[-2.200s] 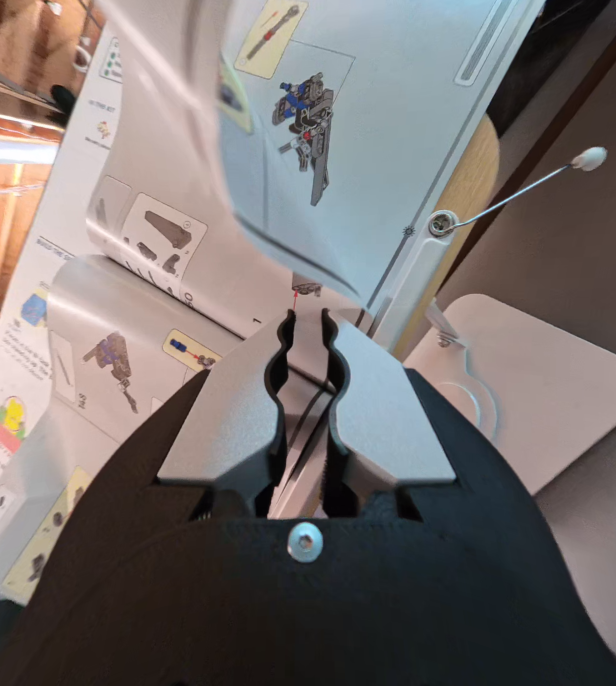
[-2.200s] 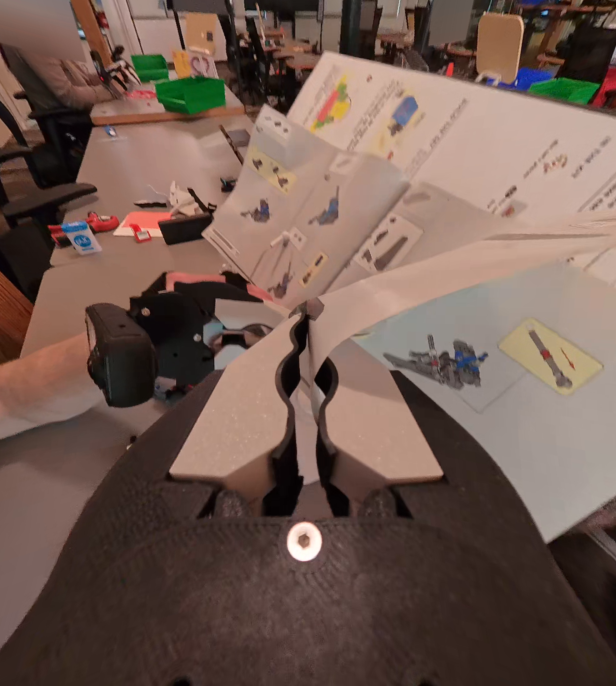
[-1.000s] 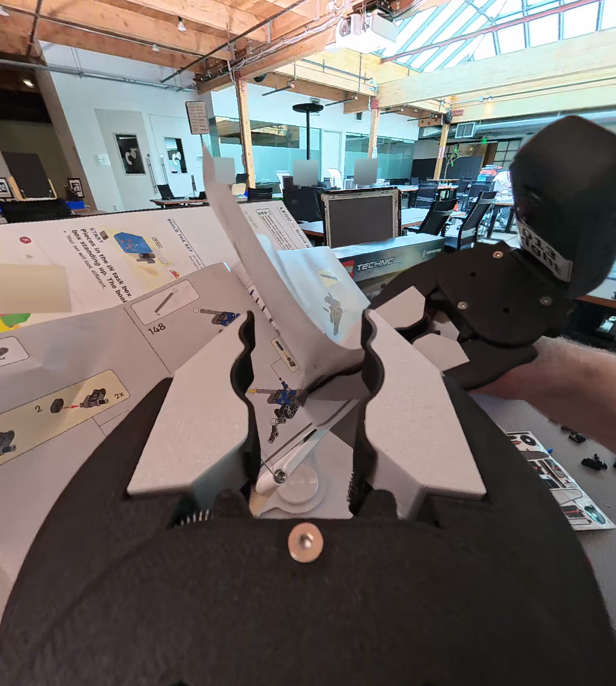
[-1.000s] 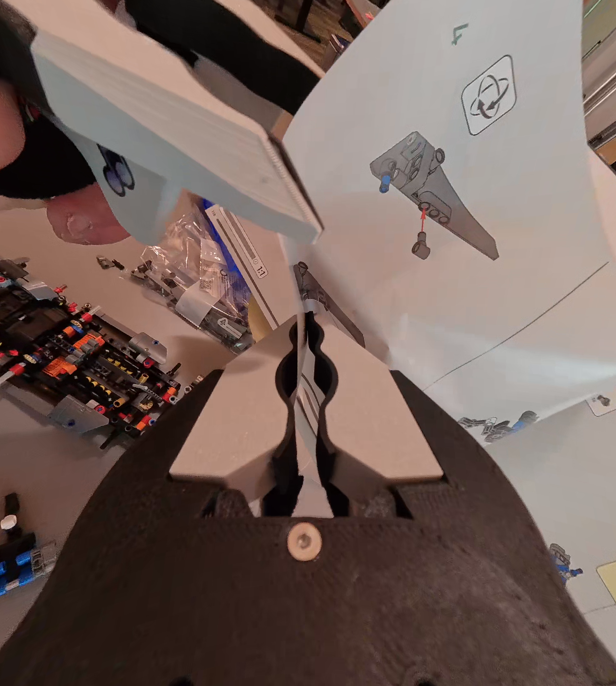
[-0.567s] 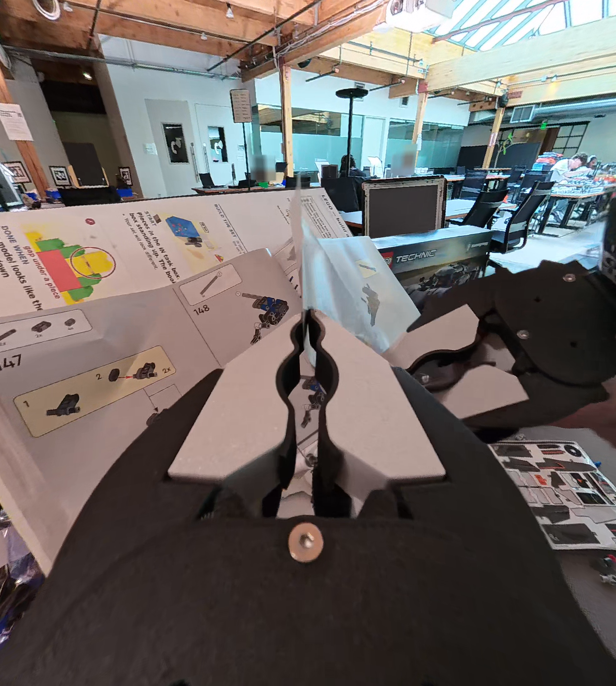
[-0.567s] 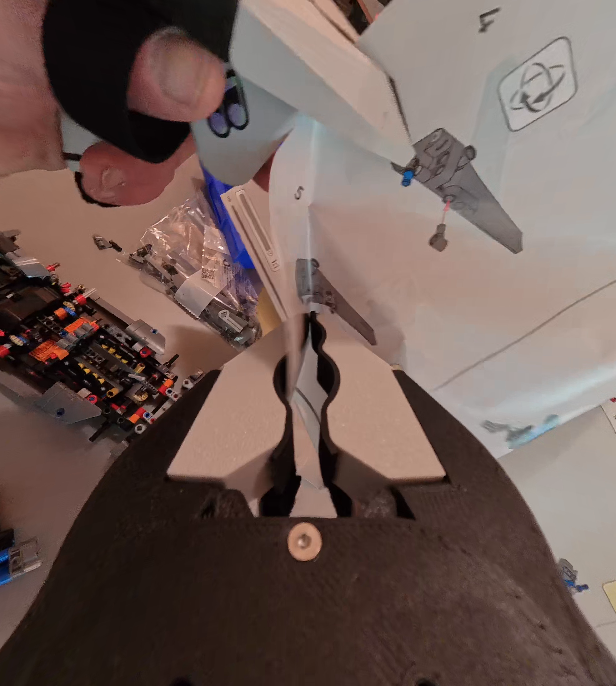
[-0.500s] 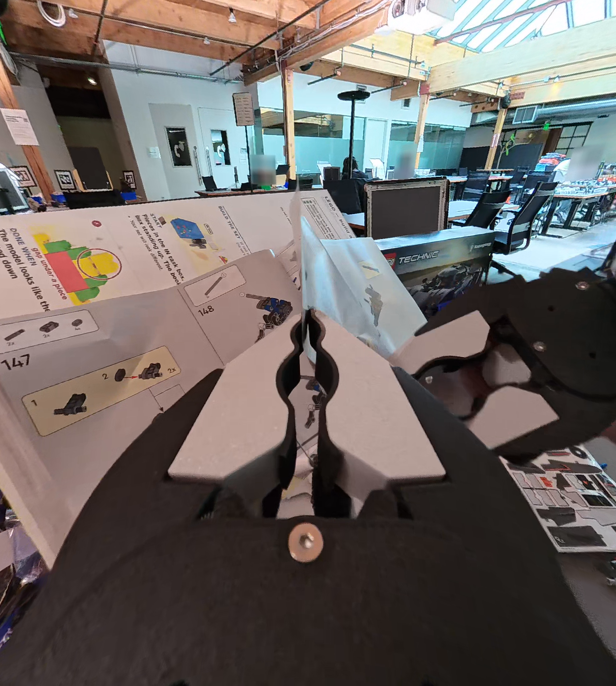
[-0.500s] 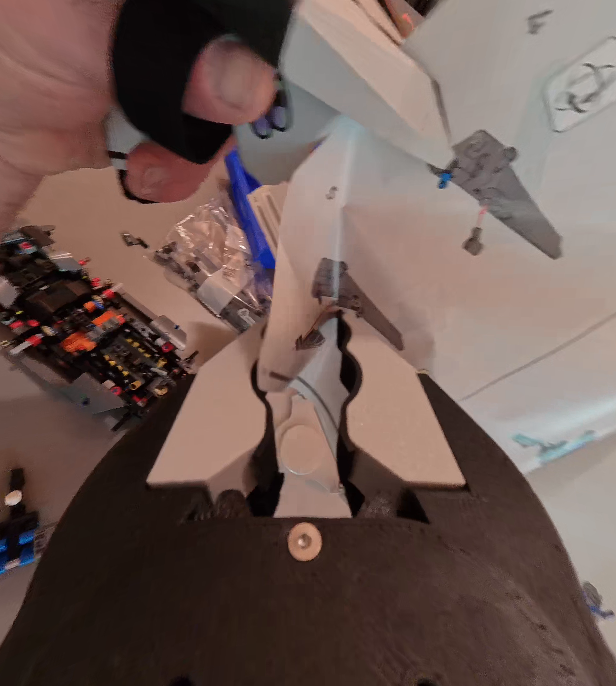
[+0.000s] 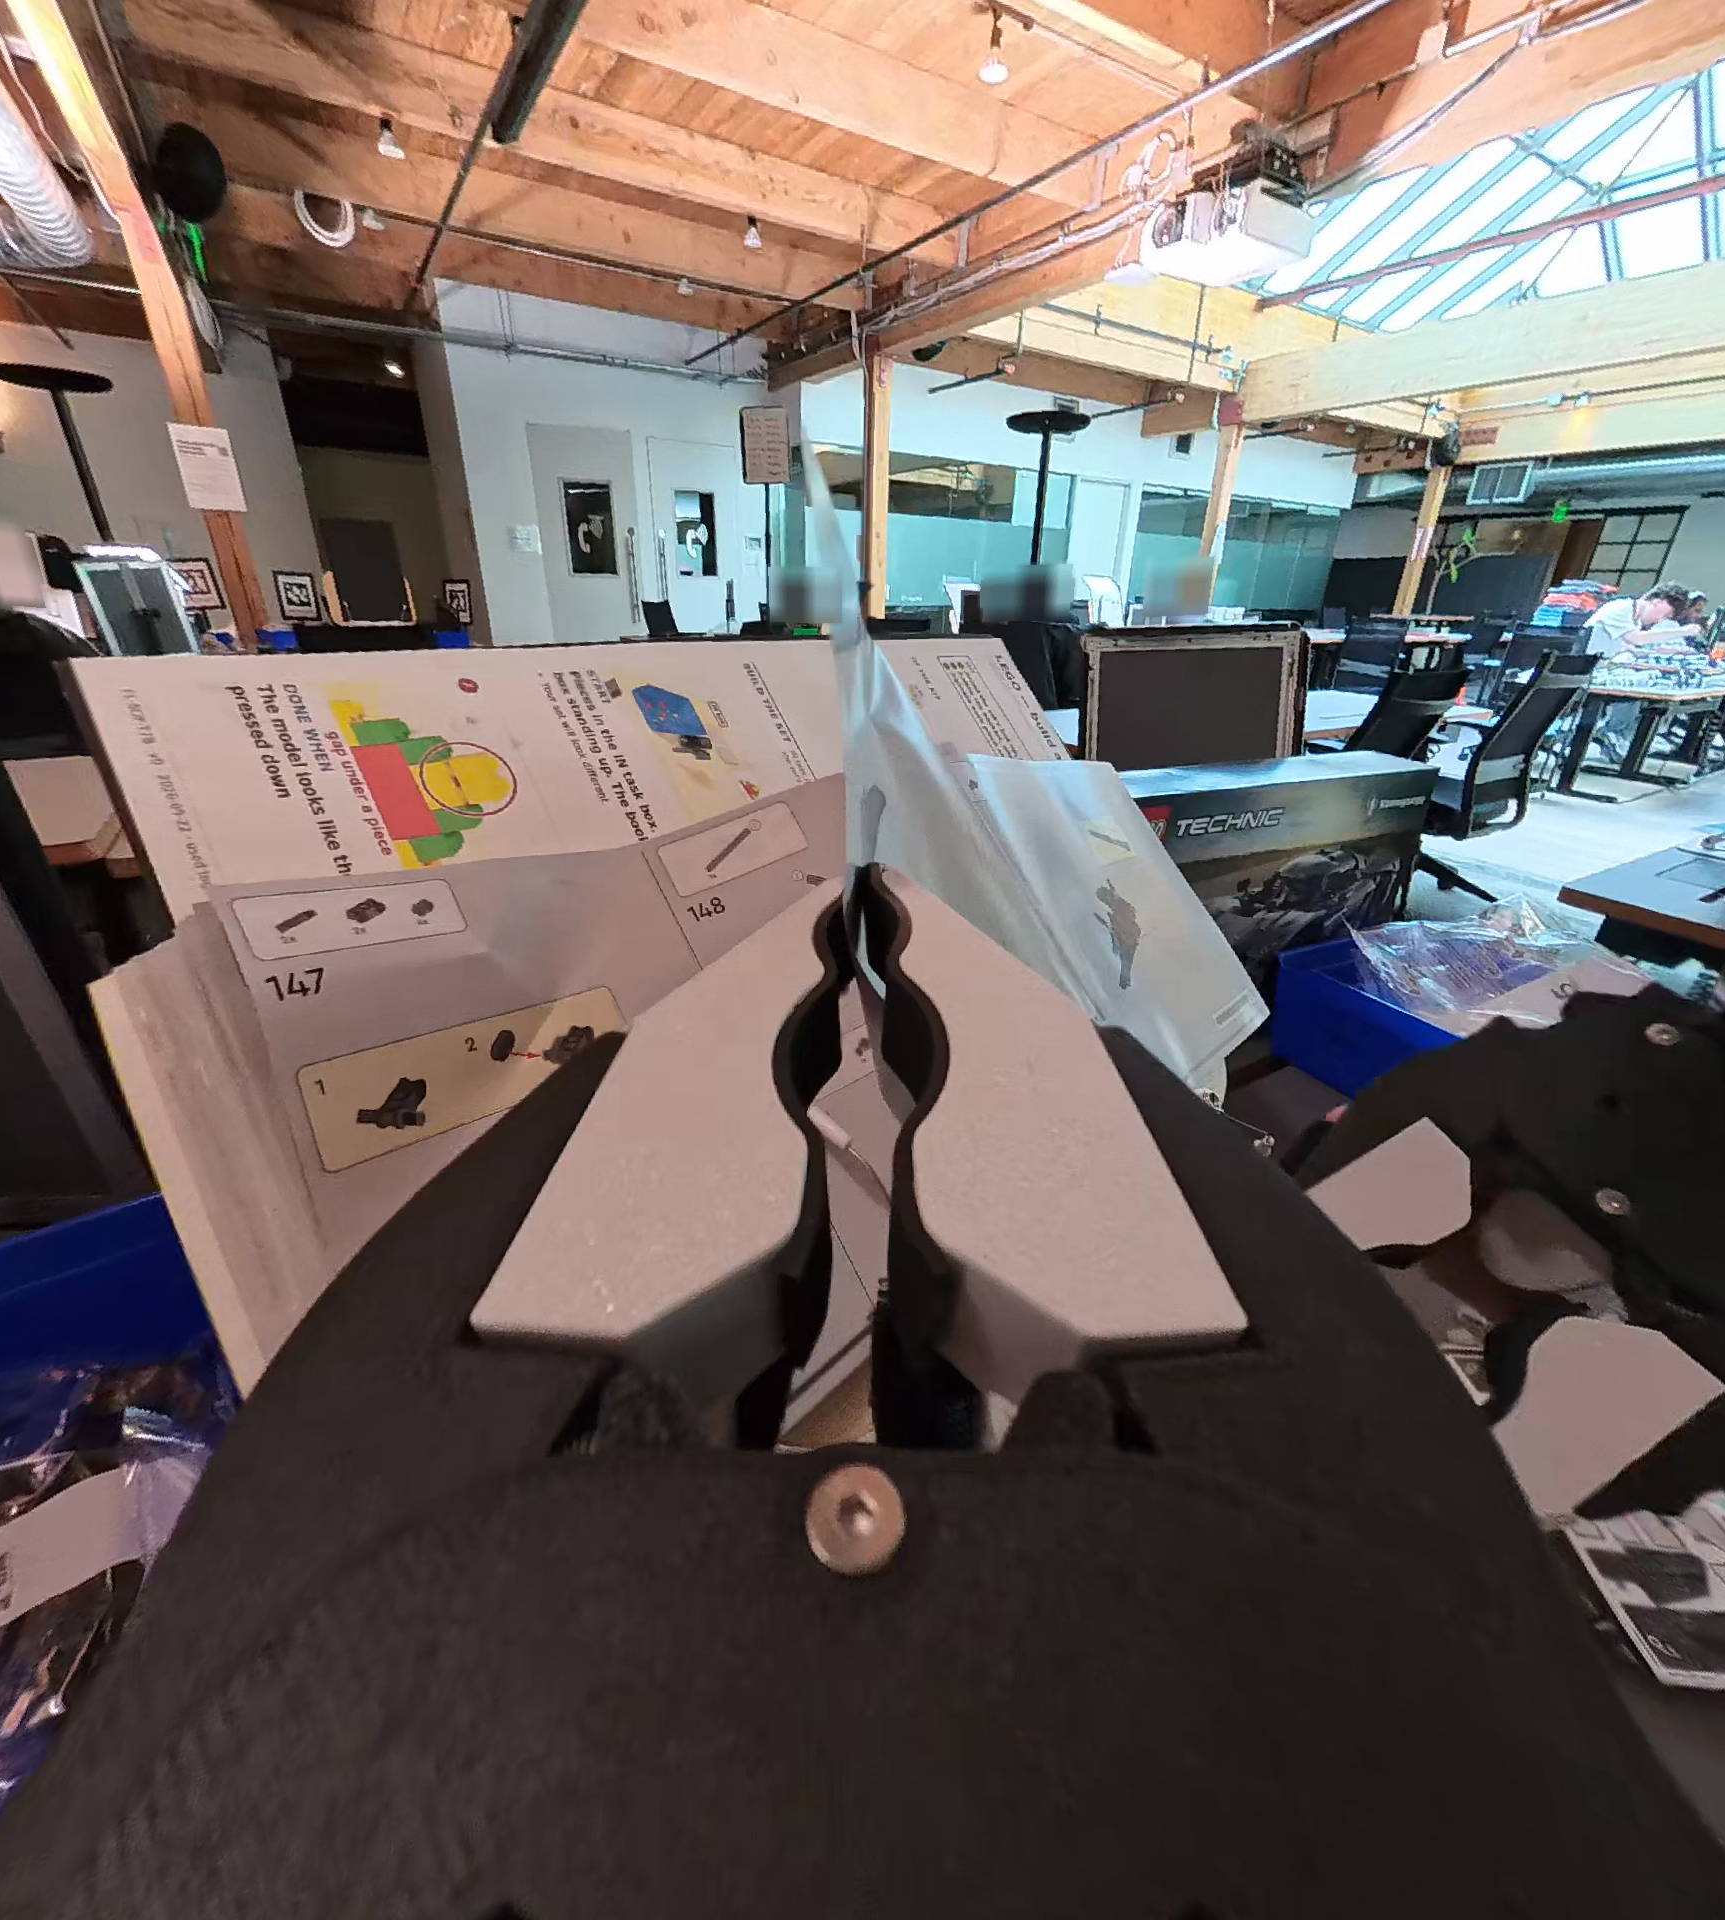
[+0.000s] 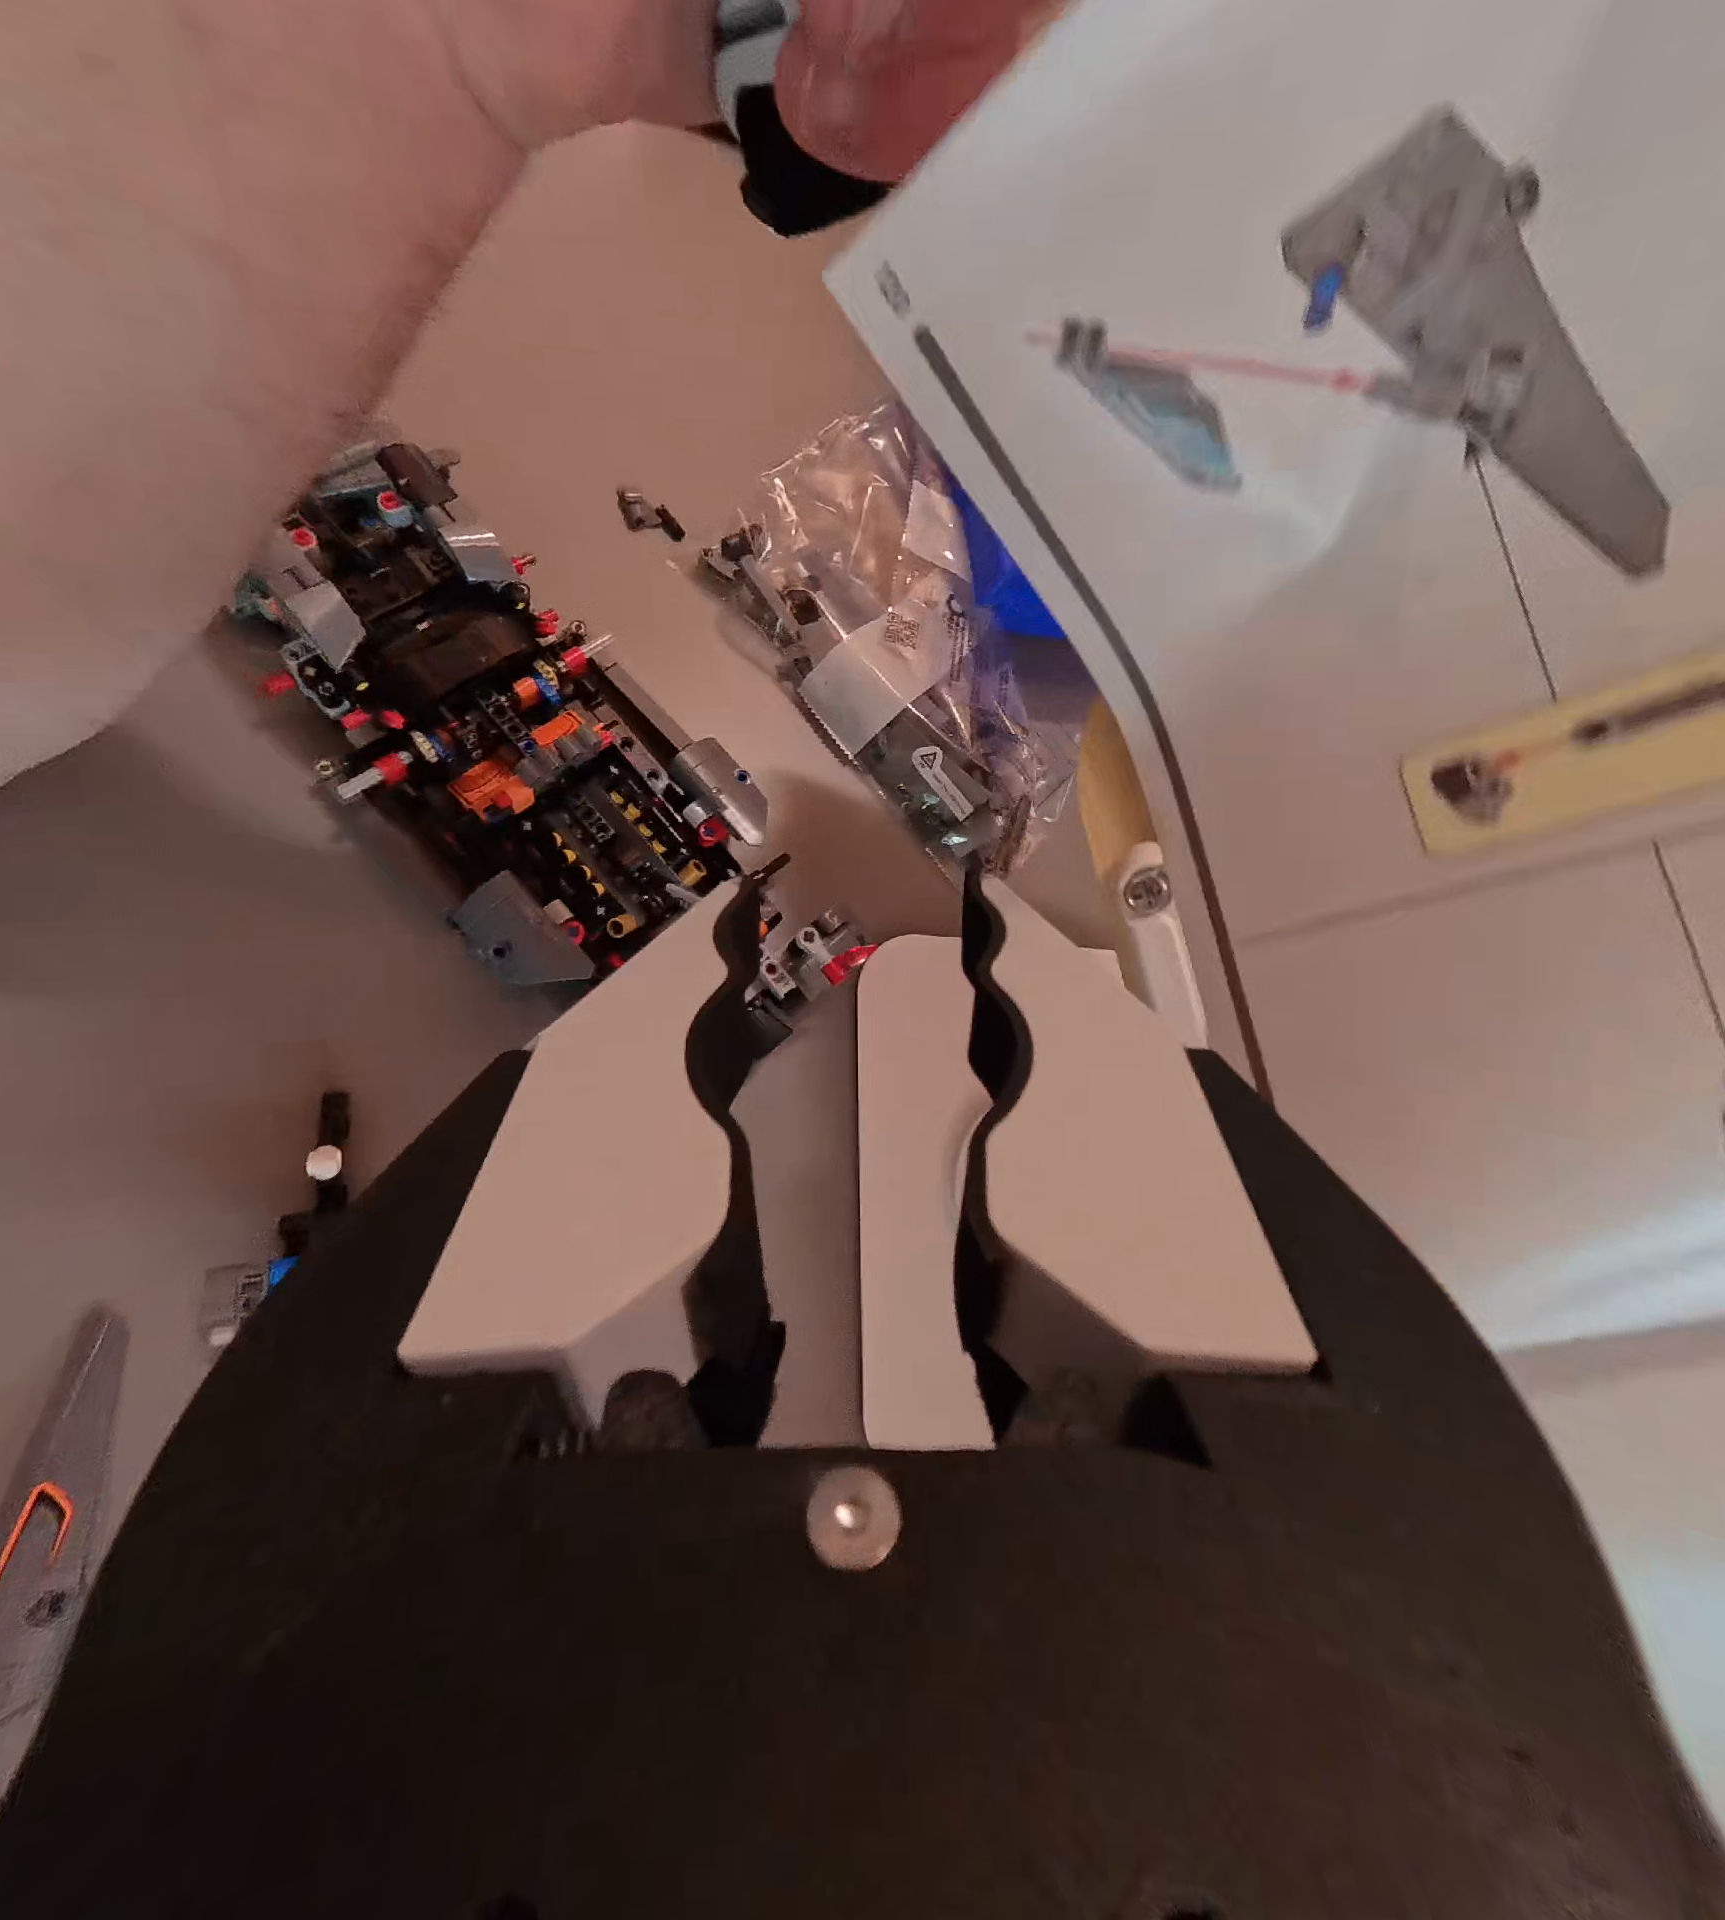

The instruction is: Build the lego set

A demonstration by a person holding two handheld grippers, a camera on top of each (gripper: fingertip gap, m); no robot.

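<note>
- Instruction booklet stands propped on its stand at the back of the counter; one page is pinched upright in the left claw, jaws closed on the sheet.
- Right claw has just let that page go — jaws now parted, nothing between them.
- Half-built Technic chassis lies on the counter beside a parts bag.
- Judgement: page-turn handed over — building not yet resumed.

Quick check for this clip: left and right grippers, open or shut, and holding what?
Left gripper: shut on a page of the instruction booklet.
Right gripper: open, holding nothing.
</note>
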